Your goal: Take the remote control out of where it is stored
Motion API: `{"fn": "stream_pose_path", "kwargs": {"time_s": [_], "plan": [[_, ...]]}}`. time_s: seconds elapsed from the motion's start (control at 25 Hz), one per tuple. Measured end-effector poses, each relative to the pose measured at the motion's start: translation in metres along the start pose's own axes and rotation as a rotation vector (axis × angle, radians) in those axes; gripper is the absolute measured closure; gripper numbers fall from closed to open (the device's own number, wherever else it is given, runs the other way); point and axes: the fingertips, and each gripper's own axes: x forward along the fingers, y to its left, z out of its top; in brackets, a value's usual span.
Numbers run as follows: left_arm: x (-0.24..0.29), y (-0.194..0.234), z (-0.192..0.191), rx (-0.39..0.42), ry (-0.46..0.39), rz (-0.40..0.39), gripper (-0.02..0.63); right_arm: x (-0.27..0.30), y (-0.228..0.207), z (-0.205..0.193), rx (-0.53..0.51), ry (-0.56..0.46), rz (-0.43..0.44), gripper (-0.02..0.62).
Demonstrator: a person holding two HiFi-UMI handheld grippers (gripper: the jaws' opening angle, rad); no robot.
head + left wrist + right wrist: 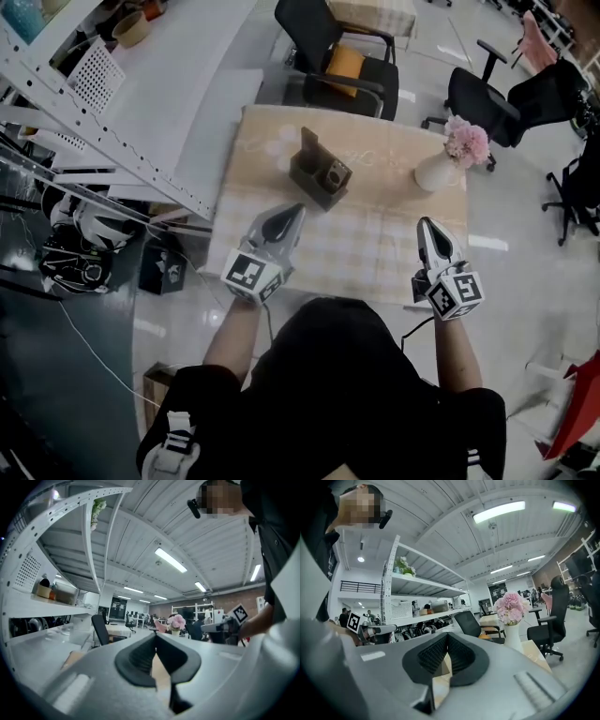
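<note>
A dark storage holder (315, 172) stands at the middle of the far half of the table (375, 253), which has a pale checked cloth. A dark object with a round detail (336, 175) sits in the holder's front compartment; it looks like the remote control, but it is too small to be sure. My left gripper (296, 210) (155, 637) hovers just in front of the holder, pointing at it, shut with nothing between its pads. My right gripper (425, 223) (446, 635) is over the table's right side, also shut and empty.
A white vase (435, 172) of pink flowers (467, 141) (509, 607) stands at the table's far right corner. A white metal shelf rack (103, 122) runs along the left. Black office chairs (333, 56) (487, 98) stand behind the table.
</note>
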Motion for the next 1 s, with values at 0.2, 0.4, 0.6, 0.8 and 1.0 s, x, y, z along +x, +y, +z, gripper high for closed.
{"fn": "stream_pose_path", "kwargs": {"time_s": [0.2,0.4,0.6,0.8,1.0], "plan": [[0.032,0.008,-0.002,0.015,0.031,0.006,0.604,0.028,-0.012,0.005,-0.003,0.006,0.048,0.591],[0.056,0.012,-0.017,0.004,0.066,0.004,0.604,0.039,-0.02,-0.002,-0.043,0.032,0.081,0.591],[0.078,0.017,-0.034,0.005,0.118,-0.005,0.604,0.045,-0.034,-0.01,-0.021,0.075,0.081,0.591],[0.095,0.022,-0.049,0.02,0.136,0.004,0.58,0.044,-0.041,-0.021,-0.04,0.098,0.096,0.591],[0.112,0.028,-0.069,0.018,0.184,0.011,0.508,0.037,-0.055,-0.032,-0.033,0.133,0.081,0.591]]}}
